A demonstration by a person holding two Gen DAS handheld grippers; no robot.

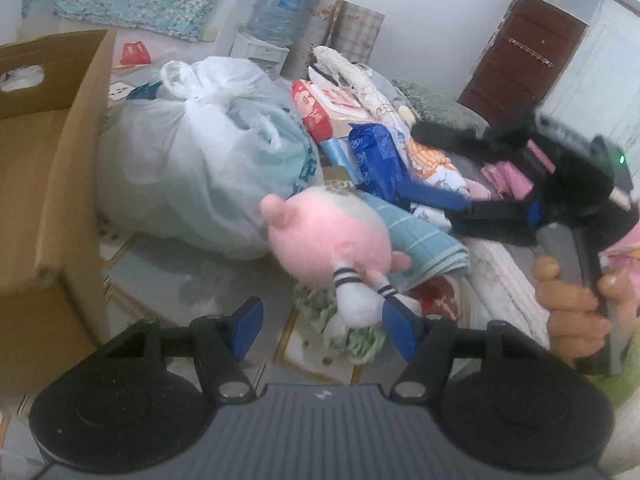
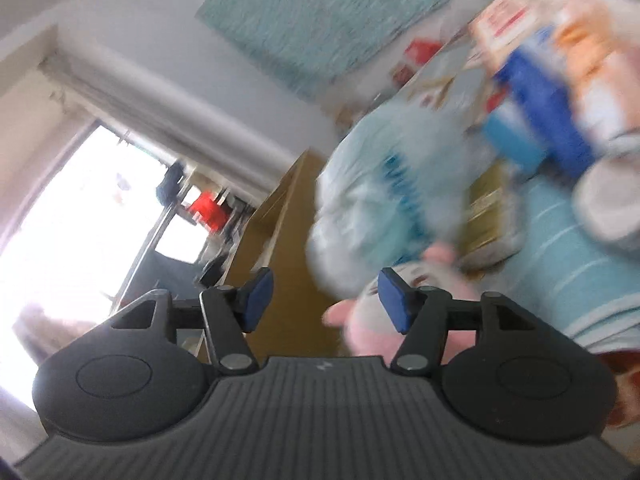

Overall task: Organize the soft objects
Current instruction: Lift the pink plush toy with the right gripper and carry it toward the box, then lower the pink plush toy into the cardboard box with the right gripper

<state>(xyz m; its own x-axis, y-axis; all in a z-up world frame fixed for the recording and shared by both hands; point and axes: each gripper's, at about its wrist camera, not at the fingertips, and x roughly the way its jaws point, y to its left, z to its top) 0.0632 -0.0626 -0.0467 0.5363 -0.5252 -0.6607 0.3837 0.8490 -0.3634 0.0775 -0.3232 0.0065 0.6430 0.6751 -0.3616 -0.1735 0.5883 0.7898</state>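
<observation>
Both tools part-open, empty — left tool (image 1: 320,330) near pink plush (image 1: 332,240), which lies on the heap beside cardboard box (image 1: 60,184). Right tool (image 2: 326,300) blurred; we risk snagging the towel (image 1: 416,240) beneath.

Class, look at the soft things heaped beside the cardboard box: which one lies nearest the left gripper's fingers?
The pink plush toy with striped legs; its white feet reach the fingers, while the towel and tied bag lie behind it.
</observation>
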